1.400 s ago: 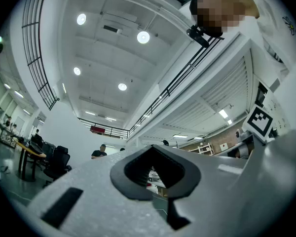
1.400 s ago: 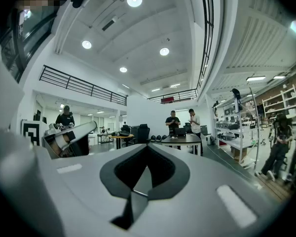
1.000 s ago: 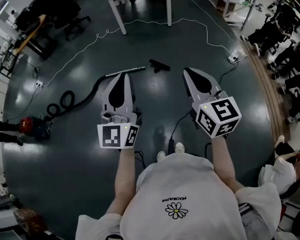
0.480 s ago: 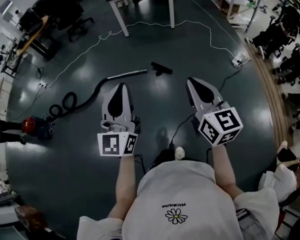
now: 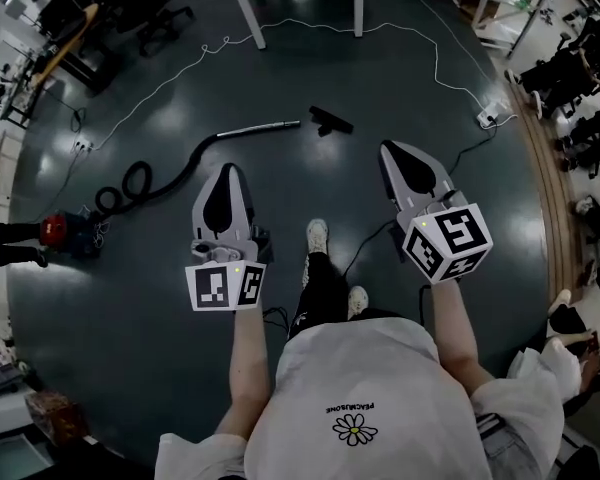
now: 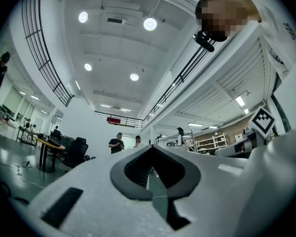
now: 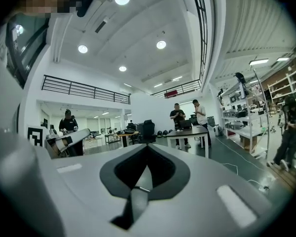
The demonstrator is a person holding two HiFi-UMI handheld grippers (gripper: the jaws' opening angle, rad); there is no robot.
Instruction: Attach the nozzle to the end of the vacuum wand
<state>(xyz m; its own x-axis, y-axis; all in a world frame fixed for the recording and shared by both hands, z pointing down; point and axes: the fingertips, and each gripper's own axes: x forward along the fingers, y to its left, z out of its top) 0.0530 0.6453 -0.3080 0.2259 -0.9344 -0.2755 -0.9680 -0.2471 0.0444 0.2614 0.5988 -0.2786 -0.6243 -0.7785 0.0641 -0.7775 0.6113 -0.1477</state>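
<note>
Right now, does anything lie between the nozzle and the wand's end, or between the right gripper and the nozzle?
Nothing visible: only bare floor separates the nozzle from the vacuum wand end, and the right gripper from the nozzle.

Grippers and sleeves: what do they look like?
The left gripper and right gripper are pale grey tapered shells with a black teardrop recess; each carries a white cube with black square markers. The person wears a white short-sleeved T-shirt with a daisy print.

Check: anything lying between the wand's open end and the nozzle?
Nothing. In the head view, only a short strip of bare floor separates the vacuum wand from the nozzle; they lie apart.
</note>
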